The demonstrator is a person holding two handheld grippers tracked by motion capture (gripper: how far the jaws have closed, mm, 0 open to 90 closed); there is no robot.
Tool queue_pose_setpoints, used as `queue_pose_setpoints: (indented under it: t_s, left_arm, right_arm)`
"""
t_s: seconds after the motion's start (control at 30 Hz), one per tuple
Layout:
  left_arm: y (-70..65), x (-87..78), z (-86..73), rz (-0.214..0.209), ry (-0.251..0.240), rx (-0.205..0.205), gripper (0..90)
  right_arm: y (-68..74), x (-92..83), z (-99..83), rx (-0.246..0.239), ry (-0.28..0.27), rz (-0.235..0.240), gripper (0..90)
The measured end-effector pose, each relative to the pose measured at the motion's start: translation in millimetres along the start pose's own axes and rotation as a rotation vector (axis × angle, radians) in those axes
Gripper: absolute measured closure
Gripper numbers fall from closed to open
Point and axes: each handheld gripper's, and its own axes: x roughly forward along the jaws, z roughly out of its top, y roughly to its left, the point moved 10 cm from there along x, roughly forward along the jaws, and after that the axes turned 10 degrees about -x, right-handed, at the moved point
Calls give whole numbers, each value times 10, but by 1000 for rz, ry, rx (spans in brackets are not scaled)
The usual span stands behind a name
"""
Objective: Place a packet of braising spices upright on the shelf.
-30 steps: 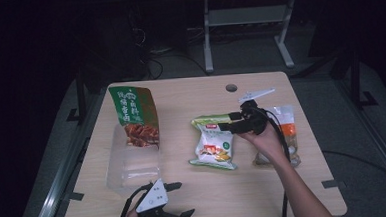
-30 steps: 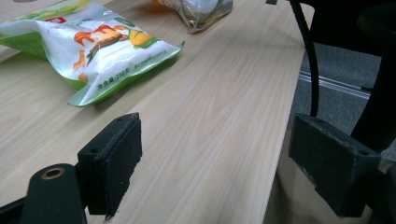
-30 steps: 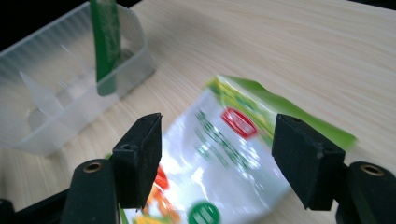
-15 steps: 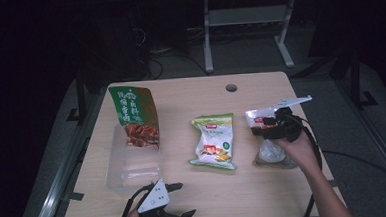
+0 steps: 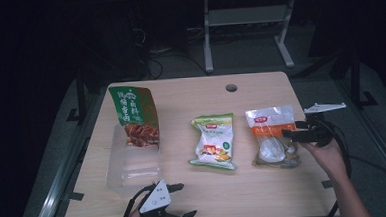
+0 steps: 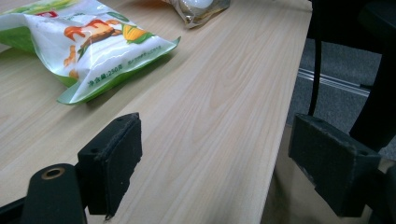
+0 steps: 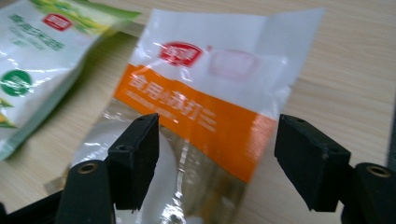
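glossy clear-orange pouch, woodgrain table

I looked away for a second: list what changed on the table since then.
The right gripper swung from over the green-and-white bag across to the orange-banded clear bag, jaws opening slightly, gripping nothing. The left gripper, all bags and the clear tray stayed put.

A dim lab or test room set up for recording: a pale wood-grain tabletop with a round cable hole, black cables trailing over grey carpet, a white metal stand frame behind, and dark equipment beside it
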Motion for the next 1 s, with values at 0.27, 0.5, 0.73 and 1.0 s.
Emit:
queue_pose_setpoints:
  t_s: [0.27, 0.5, 0.73, 1.0]
  left_arm:
    - [-6, 2, -1, -2, 1, 6, 172]
    - [-14, -12, 7, -2, -5, 5, 173]
    - [-21, -16, 10, -2, -3, 11, 173]
    - [-28, -19, 16, -3, -6, 10, 173]
  right_arm:
    - [-63, 125, -215, 78, 31, 56, 486]
    - [63, 107, -284, 108, 28, 147, 811]
    - [176, 9, -330, 108, 24, 173, 873]
    - [279, -77, -414, 105, 28, 211, 865]
